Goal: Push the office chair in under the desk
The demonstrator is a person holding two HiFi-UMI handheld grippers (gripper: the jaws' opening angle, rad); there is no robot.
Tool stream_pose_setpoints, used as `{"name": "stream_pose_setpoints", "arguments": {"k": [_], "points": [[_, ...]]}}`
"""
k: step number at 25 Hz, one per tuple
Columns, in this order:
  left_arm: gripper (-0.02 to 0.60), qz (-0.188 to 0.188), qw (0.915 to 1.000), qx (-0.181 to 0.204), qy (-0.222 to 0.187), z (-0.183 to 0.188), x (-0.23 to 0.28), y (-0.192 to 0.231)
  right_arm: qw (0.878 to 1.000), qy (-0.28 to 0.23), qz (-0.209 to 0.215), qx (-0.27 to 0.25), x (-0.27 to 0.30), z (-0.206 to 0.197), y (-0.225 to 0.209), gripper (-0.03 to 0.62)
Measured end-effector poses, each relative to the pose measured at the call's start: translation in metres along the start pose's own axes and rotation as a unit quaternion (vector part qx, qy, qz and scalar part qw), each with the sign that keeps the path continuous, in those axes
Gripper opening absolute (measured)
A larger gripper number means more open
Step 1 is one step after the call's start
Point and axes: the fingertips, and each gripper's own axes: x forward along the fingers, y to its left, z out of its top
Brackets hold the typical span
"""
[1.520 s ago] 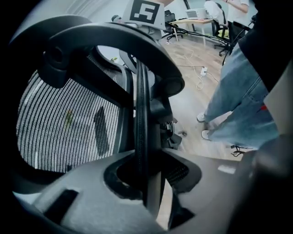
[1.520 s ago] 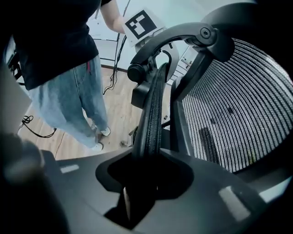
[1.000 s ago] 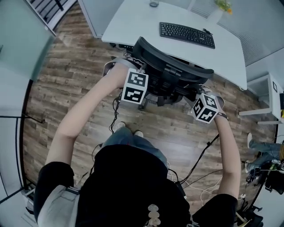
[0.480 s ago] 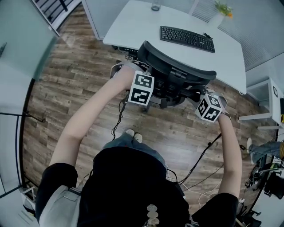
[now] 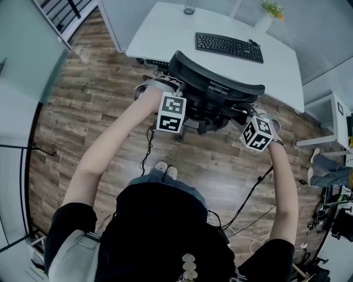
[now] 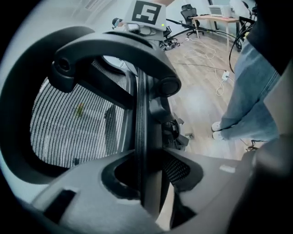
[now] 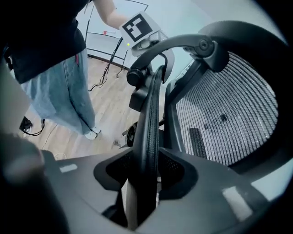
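Observation:
The black mesh office chair [image 5: 215, 82] stands with its back to me, its seat tucked under the white desk [image 5: 165, 33]. My left gripper [image 5: 175, 104] is at the backrest's left edge and my right gripper [image 5: 252, 125] at its right edge. In the left gripper view the backrest rim [image 6: 142, 119] runs between the jaws of the left gripper [image 6: 149, 183], with floor showing beside it. The right gripper [image 7: 144, 183] straddles the rim [image 7: 151, 109] the same way. Both pairs of jaws have just been opening and stand open around the rim.
A black keyboard [image 5: 229, 47], a glass [image 5: 189, 8] and a small plant [image 5: 270, 11] are on the desk. Cables [image 5: 251, 193] trail over the wood floor behind me. A white side table [image 5: 331, 121] and another person's legs [image 5: 325, 171] are at the right.
The chair and both grippers keep about the same place against the desk. My feet have drawn together and a little to the right under me.

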Motion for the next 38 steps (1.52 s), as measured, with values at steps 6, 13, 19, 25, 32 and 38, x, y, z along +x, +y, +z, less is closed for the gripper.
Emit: {"name": "stream_pose_setpoints", "arguments": {"k": [6,13,19,25,32,38], "points": [[0.181,0.080,0.9957,-0.039,-0.027,-0.003,-0.024,0.008,0.996,-0.044,-0.072,0.035,-0.041,0.019,-0.006,0.167],[0.039,0.174,0.9658,-0.156,-0.112,-0.006,-0.070,0.016,0.936,-0.192,-0.199,0.220,-0.094,0.050,-0.028,0.121],[0.009,0.262,0.8603,-0.362,-0.246,-0.017,-0.121,0.044,0.801,-0.319,-0.315,0.397,-0.137,0.045,-0.036,0.047],[0.008,0.334,0.7318,-0.476,-0.355,-0.037,-0.162,0.073,0.663,-0.370,-0.405,0.509,-0.163,0.020,-0.028,0.011],[0.008,0.319,0.7211,-0.497,-0.362,-0.035,-0.147,0.062,0.626,-0.356,-0.434,0.541,-0.163,0.006,-0.014,0.009],[0.008,0.316,0.7242,-0.498,-0.357,-0.034,-0.146,0.061,0.629,-0.348,-0.440,0.539,-0.165,0.006,-0.012,0.009]]}}
